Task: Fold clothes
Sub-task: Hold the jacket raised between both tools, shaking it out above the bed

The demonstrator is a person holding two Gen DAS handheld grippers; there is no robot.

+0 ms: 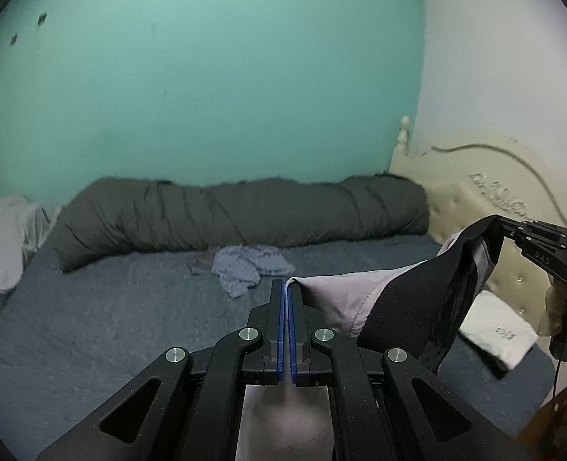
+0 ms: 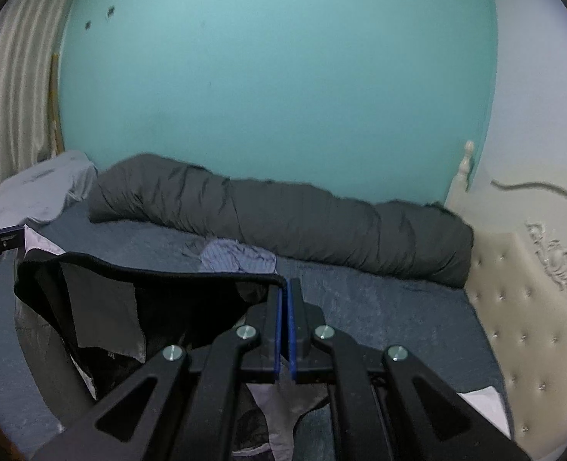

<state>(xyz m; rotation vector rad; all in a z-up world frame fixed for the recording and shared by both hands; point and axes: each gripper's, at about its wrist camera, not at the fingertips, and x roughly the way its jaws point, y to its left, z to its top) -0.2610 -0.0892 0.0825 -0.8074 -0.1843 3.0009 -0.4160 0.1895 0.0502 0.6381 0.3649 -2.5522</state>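
Above a bed (image 2: pixel 379 307) with a nubby blue cover, the left gripper (image 1: pixel 286 288) and right gripper (image 2: pixel 285 288) each clench one end of a garment (image 2: pixel 103 307), smooth grey cloth with a ribbed black waistband. It hangs stretched sideways between the jaws, sagging below.

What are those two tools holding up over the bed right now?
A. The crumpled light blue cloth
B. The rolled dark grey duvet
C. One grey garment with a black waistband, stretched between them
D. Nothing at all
C: the left tool and the right tool are each shut on the grey garment, whose black waistband spans between them above the bed.
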